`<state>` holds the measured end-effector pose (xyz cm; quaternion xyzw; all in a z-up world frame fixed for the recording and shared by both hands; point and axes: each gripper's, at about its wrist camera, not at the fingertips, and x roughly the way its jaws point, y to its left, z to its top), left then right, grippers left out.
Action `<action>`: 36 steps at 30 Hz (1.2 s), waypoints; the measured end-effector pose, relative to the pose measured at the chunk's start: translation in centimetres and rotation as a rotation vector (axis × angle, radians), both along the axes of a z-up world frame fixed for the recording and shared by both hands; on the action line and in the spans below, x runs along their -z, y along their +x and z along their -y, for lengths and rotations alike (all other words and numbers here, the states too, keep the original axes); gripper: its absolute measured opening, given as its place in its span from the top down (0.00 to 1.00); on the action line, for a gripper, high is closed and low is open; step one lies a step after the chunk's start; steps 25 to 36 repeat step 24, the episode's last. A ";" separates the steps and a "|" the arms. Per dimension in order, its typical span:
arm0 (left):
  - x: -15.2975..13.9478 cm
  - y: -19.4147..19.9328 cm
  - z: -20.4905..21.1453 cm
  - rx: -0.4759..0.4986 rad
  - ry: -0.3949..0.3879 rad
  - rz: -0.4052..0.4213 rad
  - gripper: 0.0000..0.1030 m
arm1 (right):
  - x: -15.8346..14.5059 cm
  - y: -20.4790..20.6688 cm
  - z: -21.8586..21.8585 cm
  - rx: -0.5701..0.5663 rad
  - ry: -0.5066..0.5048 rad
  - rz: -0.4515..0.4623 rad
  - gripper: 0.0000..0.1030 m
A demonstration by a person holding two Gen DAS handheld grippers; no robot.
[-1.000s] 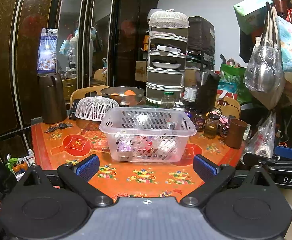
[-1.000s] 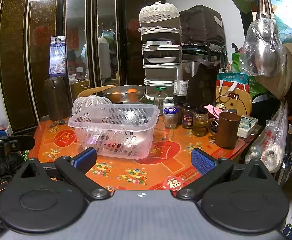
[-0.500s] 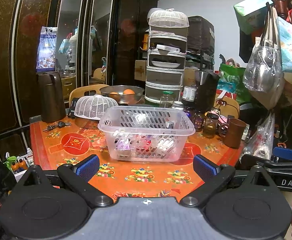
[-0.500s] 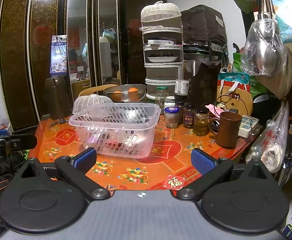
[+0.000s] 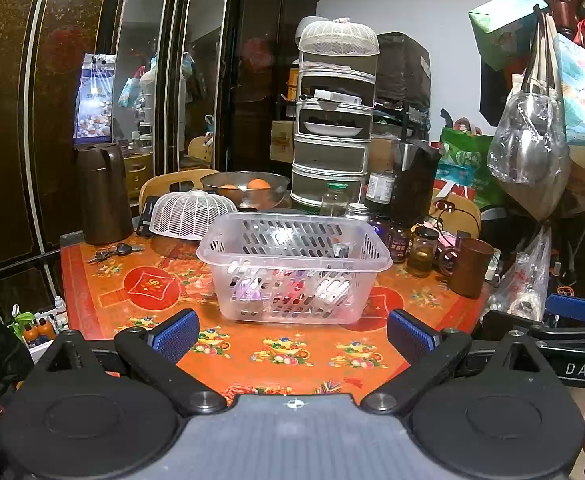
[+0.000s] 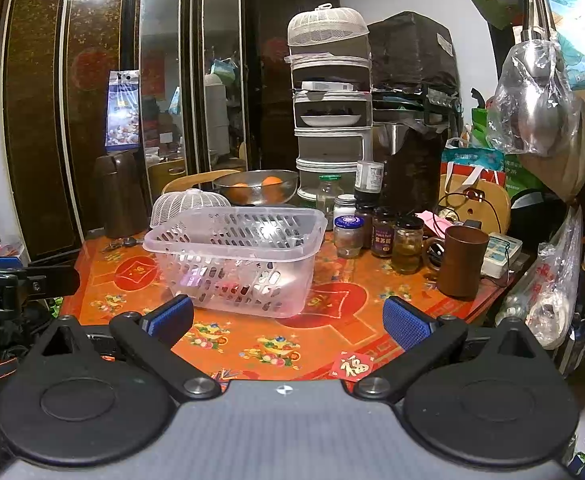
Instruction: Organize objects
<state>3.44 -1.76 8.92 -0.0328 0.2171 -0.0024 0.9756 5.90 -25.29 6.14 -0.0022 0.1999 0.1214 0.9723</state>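
A clear slotted plastic basket holding several small items stands mid-table on the orange patterned cloth; it also shows in the right wrist view. My left gripper is open and empty, held back from the table's near edge, facing the basket. My right gripper is open and empty, also off the near edge, to the right of the left one. The right gripper's blue pad shows in the left wrist view.
Behind the basket: a white mesh food cover, a steel bowl with oranges, a brown jug, keys. Right: several jars, a brown cup, a stacked food-cover tower. Bags hang at right.
Both grippers have drawn back slightly from the table, so the basket looks a little smaller. Both stay open and empty.
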 end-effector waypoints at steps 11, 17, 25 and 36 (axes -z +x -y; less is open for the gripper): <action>0.2 0.1 0.1 0.006 0.000 -0.005 0.02 | 0.1 0.0 0.0 -0.007 0.001 -0.003 0.00; 0.3 0.1 0.0 0.007 -0.001 -0.005 0.02 | 0.2 0.0 0.0 -0.009 -0.001 -0.004 0.00; 0.5 0.3 -0.2 -0.011 -0.006 0.003 0.02 | 0.3 0.0 -0.1 -0.010 0.000 -0.007 0.00; 0.5 0.3 -0.2 -0.011 -0.006 0.003 0.02 | 0.3 0.0 -0.1 -0.010 0.000 -0.007 0.00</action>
